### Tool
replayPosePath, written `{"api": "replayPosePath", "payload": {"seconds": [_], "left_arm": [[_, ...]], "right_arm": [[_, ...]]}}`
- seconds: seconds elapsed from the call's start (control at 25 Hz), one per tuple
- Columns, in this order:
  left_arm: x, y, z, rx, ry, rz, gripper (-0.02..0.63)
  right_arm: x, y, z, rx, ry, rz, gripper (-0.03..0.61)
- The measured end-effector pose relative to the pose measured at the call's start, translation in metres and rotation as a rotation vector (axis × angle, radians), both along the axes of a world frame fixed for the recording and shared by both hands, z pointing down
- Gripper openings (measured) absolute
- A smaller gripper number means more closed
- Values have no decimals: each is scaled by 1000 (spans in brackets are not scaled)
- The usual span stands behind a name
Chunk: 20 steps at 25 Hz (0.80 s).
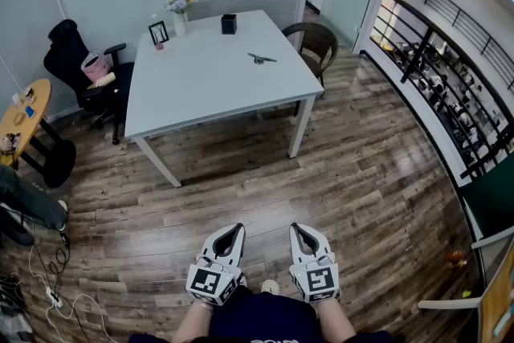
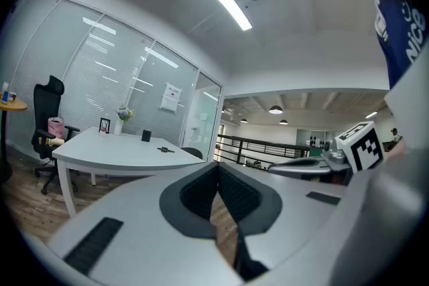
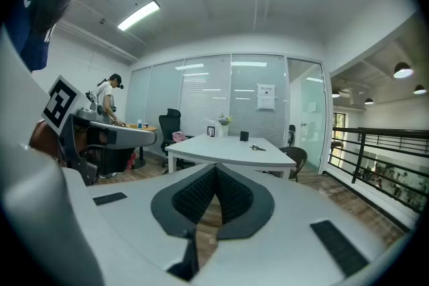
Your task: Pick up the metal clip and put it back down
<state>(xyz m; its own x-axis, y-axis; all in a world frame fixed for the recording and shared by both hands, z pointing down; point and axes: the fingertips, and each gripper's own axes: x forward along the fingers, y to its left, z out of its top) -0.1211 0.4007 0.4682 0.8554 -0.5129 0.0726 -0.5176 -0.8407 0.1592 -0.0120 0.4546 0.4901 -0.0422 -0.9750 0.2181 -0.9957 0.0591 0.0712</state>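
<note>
The metal clip (image 1: 261, 59) lies flat on the white table (image 1: 209, 84), towards its right side; it shows small and far in the left gripper view (image 2: 165, 149) and the right gripper view (image 3: 257, 148). Both grippers hang low over the wooden floor, well short of the table. My left gripper (image 1: 237, 230) is shut with nothing in it, jaws meeting at the tips (image 2: 217, 167). My right gripper (image 1: 296, 228) is likewise shut and empty (image 3: 215, 171).
On the table's far end stand a black box (image 1: 229, 23), a photo frame (image 1: 158, 32) and a flower vase (image 1: 179, 20). A black office chair (image 1: 76, 64) is at its left, a brown chair (image 1: 315, 44) at its right. A railing (image 1: 450, 84) runs along the right; cables (image 1: 48, 285) lie bottom left.
</note>
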Motion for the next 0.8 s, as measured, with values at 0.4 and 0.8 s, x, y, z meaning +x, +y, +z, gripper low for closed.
{"api": "replayPosePath", "payload": {"seconds": [0.4, 0.8], "left_arm": [[-2, 15, -1, 5, 6, -6, 5], [-5, 29, -5, -20, 36, 114, 244]], "right_arm": [[-6, 8, 3, -2, -43, -28, 10], [-26, 6, -6, 38, -67, -124, 353]]}}
